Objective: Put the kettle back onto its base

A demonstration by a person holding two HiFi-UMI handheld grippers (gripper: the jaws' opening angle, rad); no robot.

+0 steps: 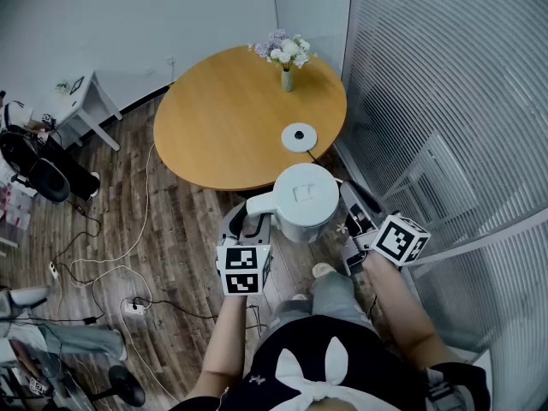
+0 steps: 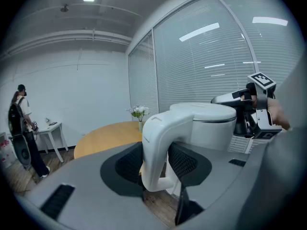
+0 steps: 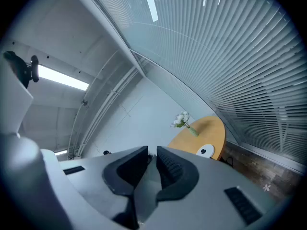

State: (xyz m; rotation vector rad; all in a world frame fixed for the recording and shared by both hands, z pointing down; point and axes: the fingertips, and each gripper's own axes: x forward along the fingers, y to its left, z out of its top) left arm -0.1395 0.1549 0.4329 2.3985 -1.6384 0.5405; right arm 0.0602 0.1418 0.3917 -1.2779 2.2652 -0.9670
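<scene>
A white electric kettle (image 1: 304, 197) hangs in the air over the wooden floor, just in front of the round table's near edge. My left gripper (image 1: 255, 221) is shut on its handle (image 2: 158, 147), with a pad pressed to each side. The kettle's round white base (image 1: 299, 136) lies on the wooden table (image 1: 223, 118) near its right edge, and it also shows small in the right gripper view as the base (image 3: 206, 151). Beside the kettle's right flank, my right gripper (image 1: 353, 217) points level; its jaws stand a narrow gap apart with nothing between them (image 3: 152, 164).
A vase of flowers (image 1: 286, 58) stands at the table's far side. A glass wall with blinds (image 1: 445, 101) runs close along the right. Cables and a power strip (image 1: 133, 308) lie on the floor at the left, near a small white table (image 1: 86, 101). A person (image 2: 21, 123) stands far off.
</scene>
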